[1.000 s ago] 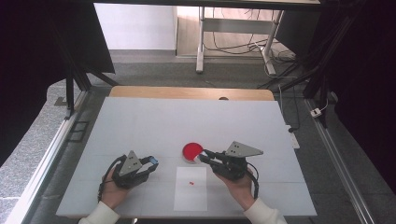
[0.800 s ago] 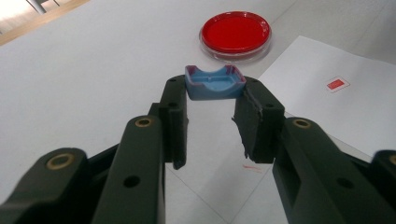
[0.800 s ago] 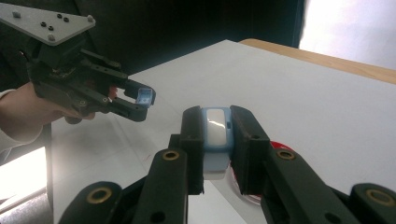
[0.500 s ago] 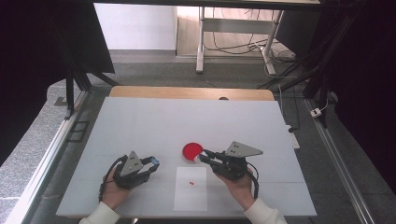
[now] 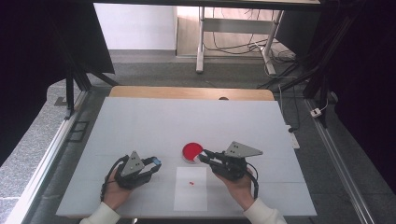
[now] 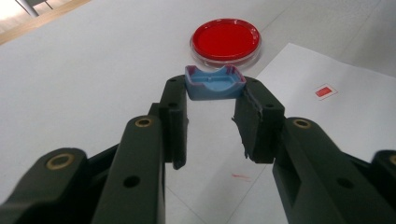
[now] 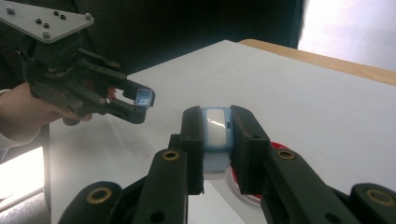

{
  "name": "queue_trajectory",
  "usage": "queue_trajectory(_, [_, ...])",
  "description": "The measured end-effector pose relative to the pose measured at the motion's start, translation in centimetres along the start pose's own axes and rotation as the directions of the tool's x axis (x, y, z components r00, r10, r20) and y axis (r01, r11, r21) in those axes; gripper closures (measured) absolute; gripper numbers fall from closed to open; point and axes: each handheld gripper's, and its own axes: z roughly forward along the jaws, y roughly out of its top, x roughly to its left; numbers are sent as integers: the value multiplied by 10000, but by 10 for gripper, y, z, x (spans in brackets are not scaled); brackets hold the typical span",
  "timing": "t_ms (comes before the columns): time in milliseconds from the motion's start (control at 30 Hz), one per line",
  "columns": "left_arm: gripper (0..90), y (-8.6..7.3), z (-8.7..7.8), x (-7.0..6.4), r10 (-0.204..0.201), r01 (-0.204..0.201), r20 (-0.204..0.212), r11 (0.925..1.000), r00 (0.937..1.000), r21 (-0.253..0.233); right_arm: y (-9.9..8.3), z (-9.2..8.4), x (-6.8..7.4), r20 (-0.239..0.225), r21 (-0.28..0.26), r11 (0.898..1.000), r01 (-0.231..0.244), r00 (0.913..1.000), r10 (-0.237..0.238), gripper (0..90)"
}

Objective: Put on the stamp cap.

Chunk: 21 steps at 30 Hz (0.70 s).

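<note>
Nothing has changed over the last second: in the high view both my hands sit where they were, and the red dish and the paper sheet lie as before. I read that as a pause with both parts already picked up and the next step not begun, so the work has not moved forward in this stretch.

My left tool [image 6: 212, 100] is clenched on a small blue cap [image 6: 215, 84]. In the left gripper view the cap sits crosswise between the two tips, its hollow side up, a purple edge showing along its rim, and both pads press on its ends. It is off the table, just short of the dish [image 6: 225, 39] as that camera looks.

My right tool [image 7: 218, 135] is clenched on a light blue block [image 7: 215, 128] with a pale glossy top. In the right gripper view the block stands between the tips, gripped on its two sides, its lower end hanging over the edge of the dish. In the high view this tool [image 5: 205, 156] points toward the dish [image 5: 192, 150] and its tips are touching or just above the rim; I cannot tell which.

The paper sheet [image 5: 191, 189] lies on the table [image 5: 140, 121] between my hands, with a small red mark [image 5: 191, 182] on it. The two held parts are well apart, one in each hand. My guess is that they belong together and that joining them comes next.
</note>
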Motion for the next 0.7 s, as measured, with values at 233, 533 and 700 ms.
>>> queue_trajectory(233, [646,5,4,-5,49,-47,213,10000,9998,-76,0,0,0,26,-51,10000,-17,10000,17,753])
queue_trajectory(533, [645,10,12,-10,219,-218,394,9998,9990,-18,0,1,1,15,-92,10000,-6,10000,7,752])
queue_trajectory(700, [645,14,19,-15,346,-350,515,9994,9981,60,0,1,2,19,-149,9999,-2,10000,2,752])
